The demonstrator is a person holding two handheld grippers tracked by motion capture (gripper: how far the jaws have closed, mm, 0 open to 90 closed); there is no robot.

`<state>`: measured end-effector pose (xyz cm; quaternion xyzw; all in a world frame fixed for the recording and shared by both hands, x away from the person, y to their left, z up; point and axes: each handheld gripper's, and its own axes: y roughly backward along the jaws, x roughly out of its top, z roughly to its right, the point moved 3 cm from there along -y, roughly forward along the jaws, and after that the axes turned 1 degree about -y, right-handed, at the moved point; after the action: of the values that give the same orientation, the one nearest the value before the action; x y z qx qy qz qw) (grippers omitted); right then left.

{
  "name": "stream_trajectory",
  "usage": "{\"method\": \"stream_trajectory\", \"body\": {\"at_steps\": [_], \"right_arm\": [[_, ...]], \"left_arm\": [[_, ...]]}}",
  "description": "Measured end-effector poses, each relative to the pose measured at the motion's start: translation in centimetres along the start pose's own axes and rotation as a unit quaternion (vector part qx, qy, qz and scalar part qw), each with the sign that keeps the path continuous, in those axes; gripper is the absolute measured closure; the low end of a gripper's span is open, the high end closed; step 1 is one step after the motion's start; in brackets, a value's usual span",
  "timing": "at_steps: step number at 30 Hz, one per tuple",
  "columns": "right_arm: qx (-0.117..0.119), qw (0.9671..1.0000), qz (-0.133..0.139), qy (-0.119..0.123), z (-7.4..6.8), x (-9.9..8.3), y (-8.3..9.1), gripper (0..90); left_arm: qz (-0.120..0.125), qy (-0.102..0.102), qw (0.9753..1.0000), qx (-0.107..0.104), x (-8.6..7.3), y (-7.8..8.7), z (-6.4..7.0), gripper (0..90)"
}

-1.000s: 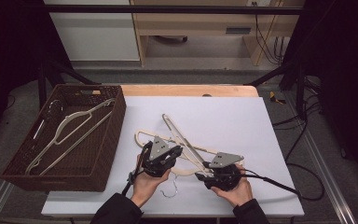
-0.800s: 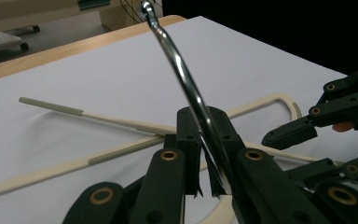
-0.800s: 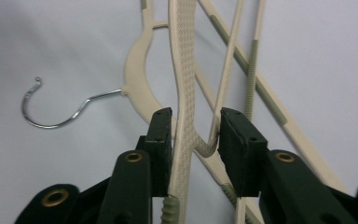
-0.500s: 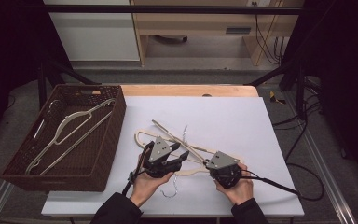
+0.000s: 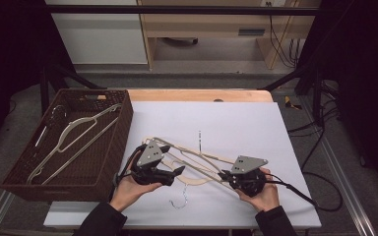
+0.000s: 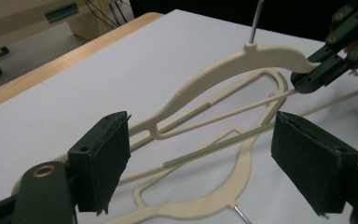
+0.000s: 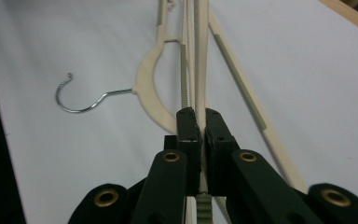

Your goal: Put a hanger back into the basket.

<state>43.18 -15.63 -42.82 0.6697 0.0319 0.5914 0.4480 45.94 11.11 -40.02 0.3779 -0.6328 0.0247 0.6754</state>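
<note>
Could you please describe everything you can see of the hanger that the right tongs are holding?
The cream hanger, seemingly plastic with a ribbed trouser bar, stands tilted on edge, its metal hook pointing up. The right tongs are clamped on one end; its other end reaches between the open left tongs. It overlaps a second hanger lying flat.

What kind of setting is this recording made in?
Likely a lab or workshop recording bench rather than a home: a white-topped table on a metal frame, dark curtains at the sides, loose cables by plain wooden furniture behind. On the table lie cream hangers beside a brown basket.
</note>
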Motion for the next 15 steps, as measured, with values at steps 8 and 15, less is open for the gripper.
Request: {"method": "stream_trajectory", "body": {"at_steps": [8,15], "right_arm": [[0.075,0.9968,0.019,0.020,-0.9,0.3,0.3,87.4],[0.115,0.9924,0.022,0.039,-1.4,0.2,0.5,87.3]], "left_arm": [[-0.065,-0.057,0.9951,-0.047,-0.2,-0.7,-0.8,26.7],[-0.085,-0.104,0.9874,-0.083,-0.6,-1.1,0.0,43.9]]}}
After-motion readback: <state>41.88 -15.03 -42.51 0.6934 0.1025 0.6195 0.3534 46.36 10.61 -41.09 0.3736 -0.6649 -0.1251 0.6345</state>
